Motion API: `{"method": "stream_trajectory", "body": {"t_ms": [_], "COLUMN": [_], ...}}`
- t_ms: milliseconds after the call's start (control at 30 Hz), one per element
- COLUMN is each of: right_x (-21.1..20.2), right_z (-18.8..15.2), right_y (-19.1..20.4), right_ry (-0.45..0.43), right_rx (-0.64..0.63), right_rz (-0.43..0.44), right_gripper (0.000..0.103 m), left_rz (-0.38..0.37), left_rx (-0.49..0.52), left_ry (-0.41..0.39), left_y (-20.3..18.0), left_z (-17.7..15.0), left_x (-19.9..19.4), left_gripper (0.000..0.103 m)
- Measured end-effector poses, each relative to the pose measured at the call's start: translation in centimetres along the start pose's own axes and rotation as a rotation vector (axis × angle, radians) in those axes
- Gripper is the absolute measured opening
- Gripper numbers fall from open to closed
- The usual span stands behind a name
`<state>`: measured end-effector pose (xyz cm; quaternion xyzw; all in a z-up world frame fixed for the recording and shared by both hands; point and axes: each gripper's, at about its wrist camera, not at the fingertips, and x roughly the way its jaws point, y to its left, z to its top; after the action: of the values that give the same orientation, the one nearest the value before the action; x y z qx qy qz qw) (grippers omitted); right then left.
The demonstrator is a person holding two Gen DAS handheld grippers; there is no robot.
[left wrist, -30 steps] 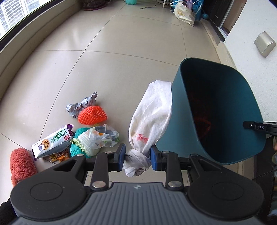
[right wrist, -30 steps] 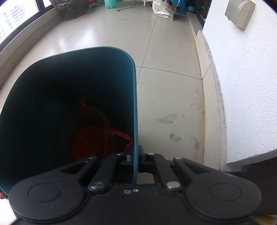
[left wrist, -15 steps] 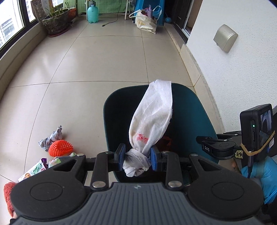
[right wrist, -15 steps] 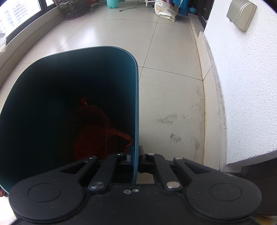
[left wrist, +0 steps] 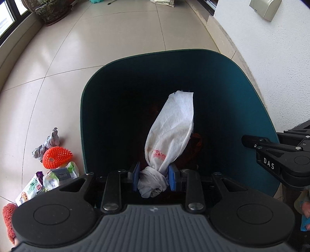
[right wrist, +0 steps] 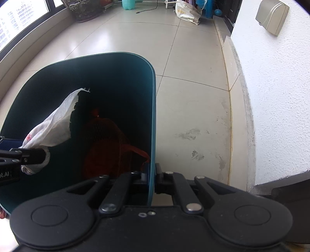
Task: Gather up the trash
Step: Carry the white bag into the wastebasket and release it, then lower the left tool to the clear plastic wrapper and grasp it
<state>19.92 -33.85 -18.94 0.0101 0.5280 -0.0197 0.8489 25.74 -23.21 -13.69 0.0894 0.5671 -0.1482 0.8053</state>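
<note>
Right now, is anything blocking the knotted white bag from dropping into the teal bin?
Nothing visible does. The left gripper holds the white bag over the open mouth of the teal bin, which the right gripper clamps by its rim. Only a red mesh bag lies inside, low down.

"DAS" on right hand-held gripper (left wrist: 251,142); other print unreadable.

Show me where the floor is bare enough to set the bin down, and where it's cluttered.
Bare tile lies beyond the teal bin, between the planter and the white wall, and right of the bin along the wall's base. Crowded: left of the bin, the trash pile of wrappers and orange foam net.
</note>
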Motion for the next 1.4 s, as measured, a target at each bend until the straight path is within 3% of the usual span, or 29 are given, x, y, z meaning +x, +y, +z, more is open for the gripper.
{"method": "stream_trajectory", "body": {"t_ms": [233,300,367,600,733,867,1100,1400], "right_x": [-0.1,-0.2,-0.2,-0.2,-0.5,-1.0,-0.9,-0.7], "right_z": [0.1,0.1,0.2,0.2,0.5,0.7,0.7,0.6], "right_y": [-0.1,-0.1,-0.1,-0.1,-0.1,0.1,0.7,1.0], "right_ry": [0.002,0.003,0.003,0.005,0.009,0.002,0.006,0.01], "right_rx": [0.002,0.003,0.002,0.004,0.011,0.01,-0.008,-0.028], "right_rz": [0.003,0.002,0.001,0.004,0.007,-0.003,-0.022,-0.027], "right_gripper": [0.004,0.004,0.004,0.004,0.004,0.004,0.004,0.007], "left_rz": [-0.035,-0.045,-0.062,-0.1,-0.091,-0.026,0.023,0.064], "left_rx": [0.016,0.01,0.005,0.021,-0.01,-0.077,-0.259,-0.447], "left_ry": [-0.009,-0.025,-0.053,-0.124,-0.189,-0.214,-0.155,0.025], "left_y": [-0.1,-0.1,0.1,1.1,4.1,8.6,16.8,25.3], "left_z": [-0.3,-0.5,-0.8,-2.4,-3.9,-4.5,-5.1,-7.1], "left_x": [0.1,-0.3,-1.1,-5.2,-7.6,-7.9,-4.5,5.2], "left_gripper": [0.036,0.055,0.062,0.065,0.074,0.081,0.081,0.081]}}
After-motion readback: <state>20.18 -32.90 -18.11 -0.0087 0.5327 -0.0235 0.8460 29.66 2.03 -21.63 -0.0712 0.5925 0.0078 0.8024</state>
